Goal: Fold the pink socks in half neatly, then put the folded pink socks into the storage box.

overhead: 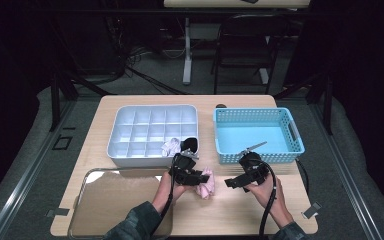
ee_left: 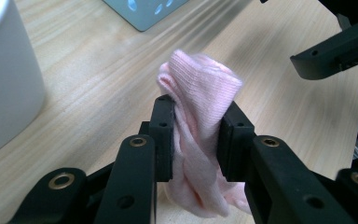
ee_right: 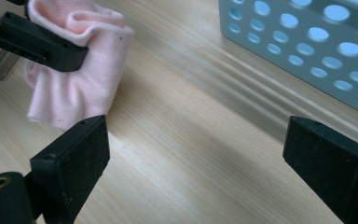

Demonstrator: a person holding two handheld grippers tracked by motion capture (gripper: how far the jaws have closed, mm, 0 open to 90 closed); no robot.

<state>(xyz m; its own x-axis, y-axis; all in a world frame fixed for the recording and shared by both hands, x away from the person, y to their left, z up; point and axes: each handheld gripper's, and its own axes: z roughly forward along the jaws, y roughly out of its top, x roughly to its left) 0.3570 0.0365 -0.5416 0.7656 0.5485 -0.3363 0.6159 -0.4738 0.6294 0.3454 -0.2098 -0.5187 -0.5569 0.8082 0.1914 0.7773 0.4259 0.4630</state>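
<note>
High view: a pink sock [overhead: 205, 183] is seen bunched on the wooden table [overhead: 230, 210], near the front edge, in front of the gap between a white compartment tray [overhead: 125, 131] at left and a blue perforated basket [overhead: 258, 156] at right. The left gripper [overhead: 196, 176] is placed on the sock. The right gripper [overhead: 231, 183] is held just right of it, apart from the sock. A transparent lid [overhead: 110, 200] is noted at near left.

Left gripper view: the sock [ee_left: 200, 93] is clamped between the 2 black jaws, its folded cuff standing above them.

Right gripper view: the 2 jaws are spread wide with bare table between them. The sock [ee_right: 74, 88] is seen at far left, the basket [ee_right: 307, 51] at far right.
</note>
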